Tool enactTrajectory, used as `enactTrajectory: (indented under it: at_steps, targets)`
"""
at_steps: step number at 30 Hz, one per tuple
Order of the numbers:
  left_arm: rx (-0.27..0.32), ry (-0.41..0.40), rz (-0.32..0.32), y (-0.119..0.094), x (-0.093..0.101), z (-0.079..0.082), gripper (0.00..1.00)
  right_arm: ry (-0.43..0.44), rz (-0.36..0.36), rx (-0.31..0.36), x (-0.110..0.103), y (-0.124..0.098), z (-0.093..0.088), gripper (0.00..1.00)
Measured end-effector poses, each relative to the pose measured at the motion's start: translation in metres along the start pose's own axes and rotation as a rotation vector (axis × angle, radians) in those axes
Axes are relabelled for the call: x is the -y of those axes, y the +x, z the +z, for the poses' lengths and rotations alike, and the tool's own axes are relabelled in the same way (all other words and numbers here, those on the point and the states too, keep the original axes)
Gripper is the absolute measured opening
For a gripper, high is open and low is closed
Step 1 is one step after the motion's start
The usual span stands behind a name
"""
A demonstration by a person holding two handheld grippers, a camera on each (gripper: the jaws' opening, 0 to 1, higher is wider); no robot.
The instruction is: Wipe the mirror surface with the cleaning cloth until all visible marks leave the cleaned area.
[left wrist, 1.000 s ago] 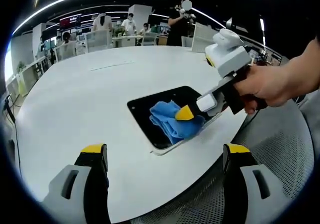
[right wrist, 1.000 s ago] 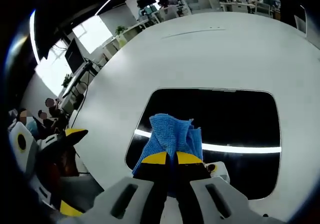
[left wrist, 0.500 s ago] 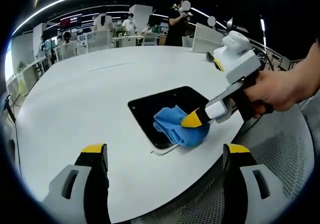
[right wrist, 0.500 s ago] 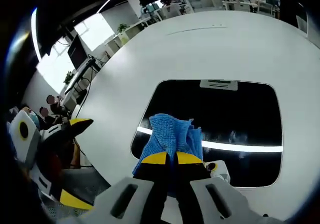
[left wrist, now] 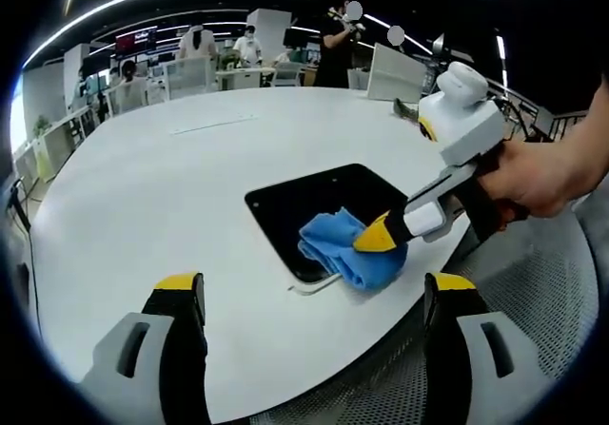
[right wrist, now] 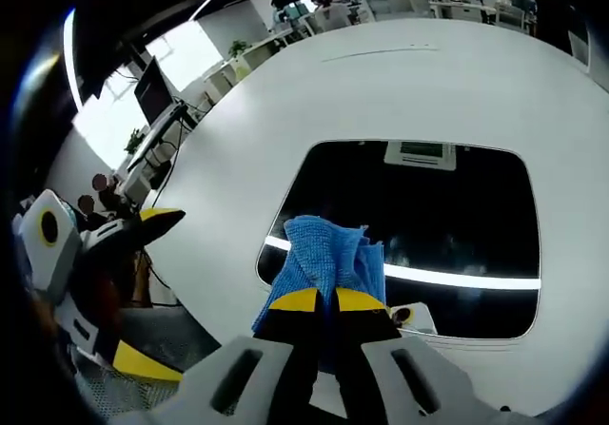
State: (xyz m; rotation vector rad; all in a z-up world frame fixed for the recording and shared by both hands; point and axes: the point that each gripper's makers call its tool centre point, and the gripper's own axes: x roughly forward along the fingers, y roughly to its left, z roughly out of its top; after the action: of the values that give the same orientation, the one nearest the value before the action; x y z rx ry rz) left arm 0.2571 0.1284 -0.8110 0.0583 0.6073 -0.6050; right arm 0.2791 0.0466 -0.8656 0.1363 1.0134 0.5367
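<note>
Wiping well here means keeping the blue cleaning cloth, clamped in the right gripper's jaws, pressed flat on the mirror's near edge on the white surface, while the left gripper hangs clear, jaws apart.

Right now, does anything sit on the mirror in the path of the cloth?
Nothing visible does. The right gripper is shut on the blue cloth at the near edge of the mirror; the dark surface beyond carries only reflections. The left gripper hangs open, off the mirror.
</note>
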Motion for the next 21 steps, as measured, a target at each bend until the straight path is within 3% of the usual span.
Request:
enactTrajectory:
  at_steps: [21]
  targets:
    - [0.002, -0.004, 0.009, 0.000, -0.002, 0.000, 0.95, 0.001, 0.010, -0.009, 0.014, -0.008, -0.002, 0.00]
